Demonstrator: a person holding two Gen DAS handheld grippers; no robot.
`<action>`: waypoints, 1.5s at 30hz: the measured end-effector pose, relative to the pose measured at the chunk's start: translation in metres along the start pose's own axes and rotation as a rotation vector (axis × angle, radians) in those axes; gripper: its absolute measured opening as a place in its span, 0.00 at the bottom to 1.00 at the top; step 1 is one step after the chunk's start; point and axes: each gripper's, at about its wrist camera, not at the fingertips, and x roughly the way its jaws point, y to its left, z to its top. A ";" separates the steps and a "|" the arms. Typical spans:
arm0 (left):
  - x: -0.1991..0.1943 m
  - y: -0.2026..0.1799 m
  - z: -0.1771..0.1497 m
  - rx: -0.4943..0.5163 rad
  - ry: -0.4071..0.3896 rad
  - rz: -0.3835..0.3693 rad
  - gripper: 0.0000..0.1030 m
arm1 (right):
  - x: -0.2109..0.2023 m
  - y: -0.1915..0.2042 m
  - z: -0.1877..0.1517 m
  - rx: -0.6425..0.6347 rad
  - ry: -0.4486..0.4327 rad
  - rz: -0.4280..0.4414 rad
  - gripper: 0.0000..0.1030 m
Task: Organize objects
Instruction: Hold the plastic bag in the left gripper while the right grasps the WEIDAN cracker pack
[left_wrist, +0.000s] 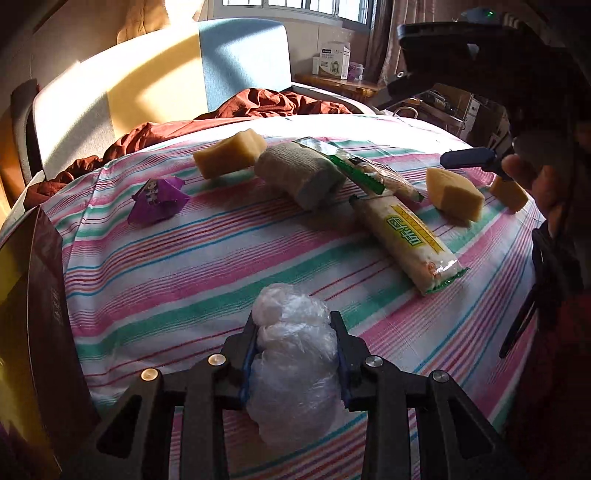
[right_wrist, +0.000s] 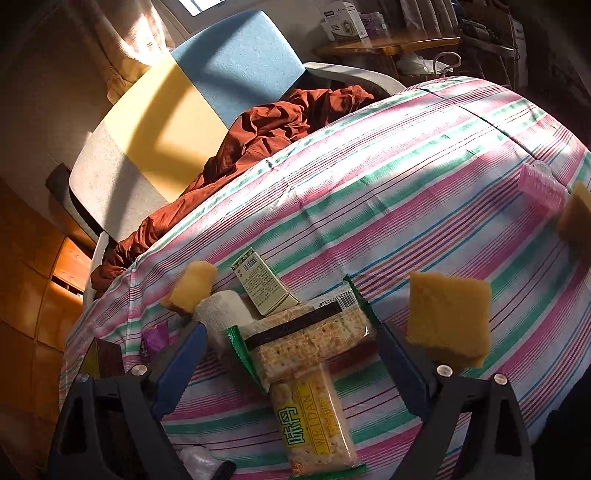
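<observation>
My left gripper (left_wrist: 295, 319) is shut on a crumpled clear plastic bag (left_wrist: 291, 354), low over the striped cloth (left_wrist: 184, 266). Beyond it lie a yellow cracker packet (left_wrist: 406, 243), a green cracker packet (left_wrist: 354, 166), a bandage roll (left_wrist: 299, 177), yellow sponges (left_wrist: 229, 155) and a purple paper figure (left_wrist: 157, 197). My right gripper (right_wrist: 290, 332) stands open over the green cracker packet (right_wrist: 306, 339) and the yellow one (right_wrist: 314, 413), its pads apart from both. One of its blue fingers (left_wrist: 469, 157) shows at the upper right of the left wrist view.
A small printed box (right_wrist: 264, 282) leans by the bandage roll (right_wrist: 221, 310). Sponges (right_wrist: 448, 317) lie either side, and a pink hair roller (right_wrist: 541, 184) is far right. A dark box (left_wrist: 48, 314) stands at the left edge. Rust-red fabric (left_wrist: 280, 103) is bunched behind the cloth.
</observation>
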 end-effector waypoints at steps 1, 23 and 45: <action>-0.002 -0.001 -0.003 0.006 -0.010 -0.002 0.34 | 0.001 0.003 -0.001 -0.014 0.005 -0.008 0.92; -0.003 0.008 -0.011 -0.019 -0.074 -0.041 0.35 | 0.062 0.039 -0.050 -0.293 0.349 -0.180 0.67; -0.005 0.008 -0.011 -0.011 -0.078 -0.028 0.35 | 0.069 0.073 -0.078 -0.505 0.358 -0.161 0.47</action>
